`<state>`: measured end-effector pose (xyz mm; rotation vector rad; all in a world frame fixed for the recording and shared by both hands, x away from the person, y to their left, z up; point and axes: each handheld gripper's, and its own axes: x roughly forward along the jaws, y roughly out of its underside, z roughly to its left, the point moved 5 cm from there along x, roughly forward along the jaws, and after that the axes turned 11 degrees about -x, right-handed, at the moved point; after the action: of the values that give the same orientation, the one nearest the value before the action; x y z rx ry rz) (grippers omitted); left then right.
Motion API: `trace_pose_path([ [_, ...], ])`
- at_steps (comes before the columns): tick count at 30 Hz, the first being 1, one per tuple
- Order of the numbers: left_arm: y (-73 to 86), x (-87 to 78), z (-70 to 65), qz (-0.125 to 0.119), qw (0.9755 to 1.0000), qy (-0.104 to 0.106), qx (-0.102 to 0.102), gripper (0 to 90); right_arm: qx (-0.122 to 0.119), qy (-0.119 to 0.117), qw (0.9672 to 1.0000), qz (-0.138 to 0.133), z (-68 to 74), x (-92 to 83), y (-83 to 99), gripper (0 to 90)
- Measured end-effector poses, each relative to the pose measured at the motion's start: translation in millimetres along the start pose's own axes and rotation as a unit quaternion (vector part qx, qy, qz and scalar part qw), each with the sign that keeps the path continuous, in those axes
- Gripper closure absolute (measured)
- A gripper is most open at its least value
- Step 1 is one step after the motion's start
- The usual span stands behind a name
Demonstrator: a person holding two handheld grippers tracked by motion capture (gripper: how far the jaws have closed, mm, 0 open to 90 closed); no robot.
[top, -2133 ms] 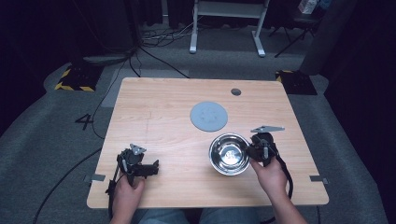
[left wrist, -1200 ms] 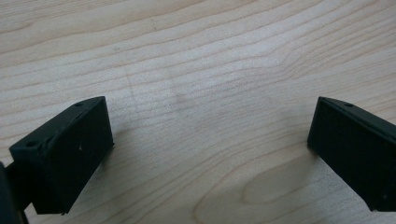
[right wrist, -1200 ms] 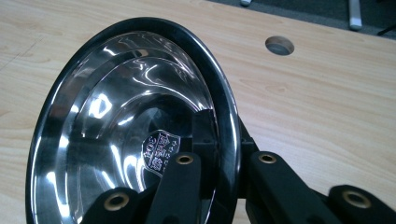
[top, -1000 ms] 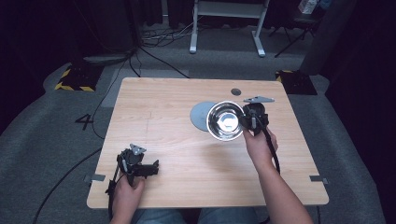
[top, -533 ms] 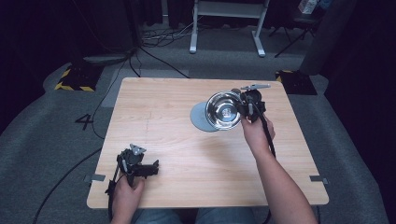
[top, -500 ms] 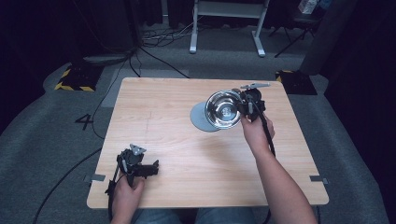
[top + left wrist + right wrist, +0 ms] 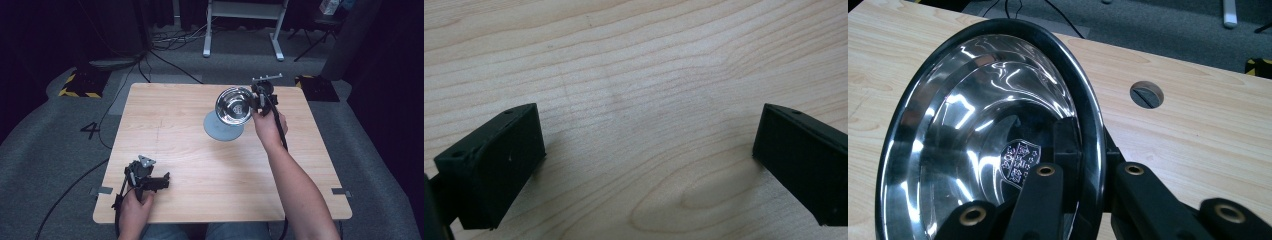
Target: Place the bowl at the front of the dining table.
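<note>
Gleaming steel bowl (image 7: pixel 234 105) empty, rim between right gripper (image 7: pixel 259 100) jaws

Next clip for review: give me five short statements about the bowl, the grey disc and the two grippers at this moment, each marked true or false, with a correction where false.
1. The right gripper grips the steel bowl by its rim, one jaw inside and one outside. True.
2. The bowl sits flat on the grey disc. False: it is held tilted above the table, over the disc's far side.
3. The left gripper holds a cup. False: its jaws stand wide apart over bare wood with nothing between them.
4. The left gripper rests near the table's near left corner. True.
5. The bowl is full of water. False: its shiny inside is empty, with an emblem at the bottom.
</note>
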<state>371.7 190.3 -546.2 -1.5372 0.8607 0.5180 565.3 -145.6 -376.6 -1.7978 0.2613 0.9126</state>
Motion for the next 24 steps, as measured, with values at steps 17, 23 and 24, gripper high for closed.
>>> trace_pose_path([
  [17, 0.0, -0.1, 0.0, 0.001, 1.0, 0.0, 0.0, 0.4, 0.046, -0.036, 0.9983, 0.012, 10.8, 37.6, -7.5, 85.3],
  [23, 0.0, -0.1, 0.0, 0.001, 1.0, 0.0, 0.0, 0.3, 0.029, -0.015, 0.999, 0.029, 16.3, 52.7, -6.9, 85.3],
  [24, -0.1, -0.1, 0.0, 0.001, 1.0, 0.0, 0.0, 0.4, 0.038, -0.019, 0.9986, 0.033, 15.6, 56.8, -5.3, 85.3],
])
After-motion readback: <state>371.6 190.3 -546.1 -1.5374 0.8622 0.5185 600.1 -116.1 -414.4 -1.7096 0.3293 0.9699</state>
